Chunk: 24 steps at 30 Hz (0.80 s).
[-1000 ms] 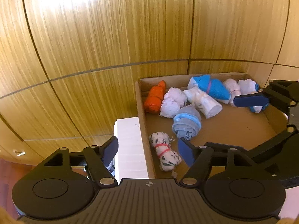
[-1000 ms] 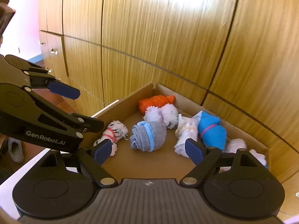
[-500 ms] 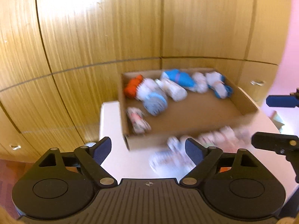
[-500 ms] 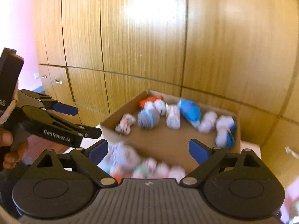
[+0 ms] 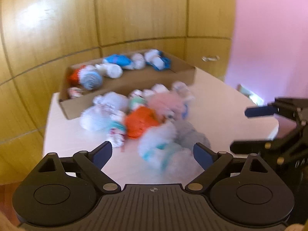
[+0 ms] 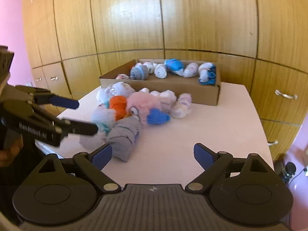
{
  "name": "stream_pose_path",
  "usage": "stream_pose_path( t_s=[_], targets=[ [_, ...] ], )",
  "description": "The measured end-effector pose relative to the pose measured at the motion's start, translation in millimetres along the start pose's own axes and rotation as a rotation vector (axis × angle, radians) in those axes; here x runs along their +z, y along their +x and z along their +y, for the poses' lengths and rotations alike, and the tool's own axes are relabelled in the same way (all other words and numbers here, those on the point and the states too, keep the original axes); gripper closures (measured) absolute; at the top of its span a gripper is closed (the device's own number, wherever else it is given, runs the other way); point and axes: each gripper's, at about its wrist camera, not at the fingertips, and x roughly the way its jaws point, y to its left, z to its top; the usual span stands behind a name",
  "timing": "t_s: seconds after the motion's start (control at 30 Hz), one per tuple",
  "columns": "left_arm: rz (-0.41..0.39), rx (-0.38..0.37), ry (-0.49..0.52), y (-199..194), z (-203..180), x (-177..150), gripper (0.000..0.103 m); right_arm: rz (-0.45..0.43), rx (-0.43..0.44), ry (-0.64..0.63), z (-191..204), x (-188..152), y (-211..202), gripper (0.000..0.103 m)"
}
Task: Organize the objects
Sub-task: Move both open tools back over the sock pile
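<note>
Both empty, left gripper opening and right gripper narrowing slightly, poised before loose rolled sock bundles heaped just beside the shallow brown cardboard box, ready for sorting.

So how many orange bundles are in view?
2. One orange bundle sits in the cardboard box's left end; the other orange bundle lies in the loose pile on the table. The pile may hide more.

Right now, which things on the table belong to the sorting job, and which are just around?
Job:
- pile of rolled socks on the table
- cardboard box, socks already inside
- left gripper, opening, empty
- right gripper, closing, empty

Just around:
- wooden cupboards
- pink wall
</note>
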Motion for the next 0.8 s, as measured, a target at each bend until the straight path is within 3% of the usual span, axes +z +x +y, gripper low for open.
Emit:
stream_pose_path(
  t_s=[0.13,0.27,0.8],
  targets=[
    [0.07,-0.029,-0.032,25,0,-2,0.007,-0.014,0.001,0.025,-3,-4,1,0.013],
    [0.098,-0.068,-0.129,38,10,-3,0.007,-0.016,0.013,0.029,-1,-3,6,0.013],
    [0.104,-0.006,-0.161,13,43,-14,0.008,0.026,0.039,0.056,22,11,39,0.013]
  ],
)
